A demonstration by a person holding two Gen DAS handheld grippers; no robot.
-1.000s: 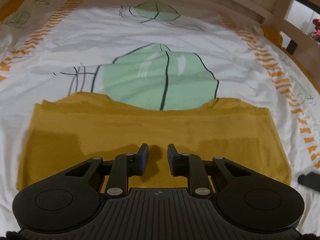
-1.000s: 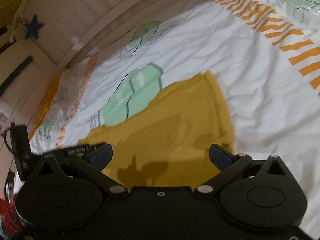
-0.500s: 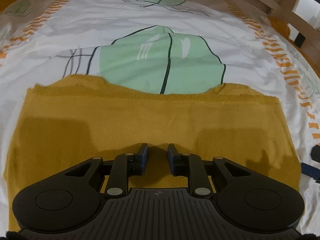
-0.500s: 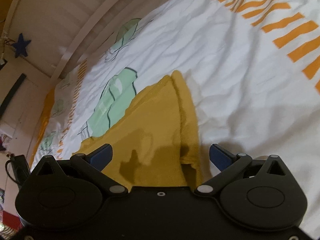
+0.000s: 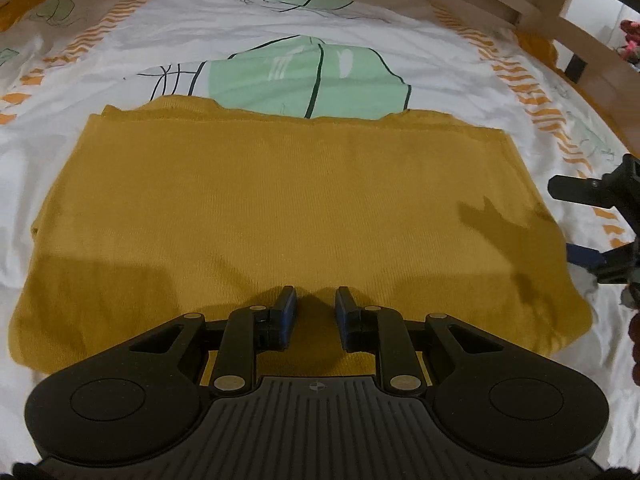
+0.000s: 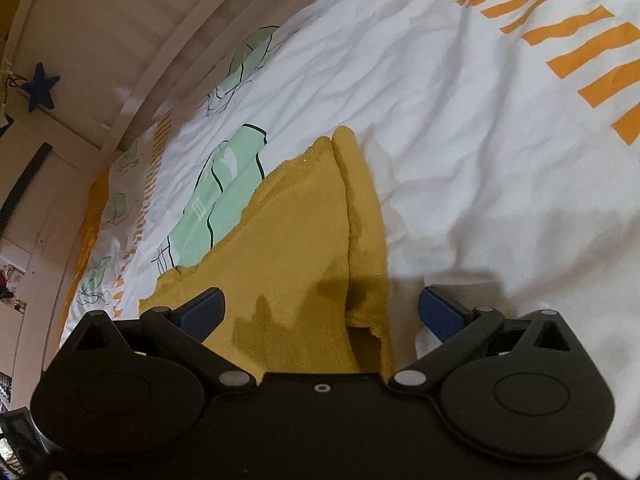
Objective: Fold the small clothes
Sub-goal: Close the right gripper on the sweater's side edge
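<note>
Straight ahead of the left gripper [image 5: 316, 312] the mustard garment [image 5: 280, 216] lies flat on the bed sheet [image 5: 120, 72], long axis crosswise; jaws narrow, nothing between. Right gripper [image 6: 322, 312] (jaws wide, empty) sits nearer the garment's right edge.

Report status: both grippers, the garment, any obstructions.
Left gripper narrowly open, empty, over mustard garment. Right gripper wide open at its folded edge. Garment flat on bedsheet. Nothing in the way.
</note>
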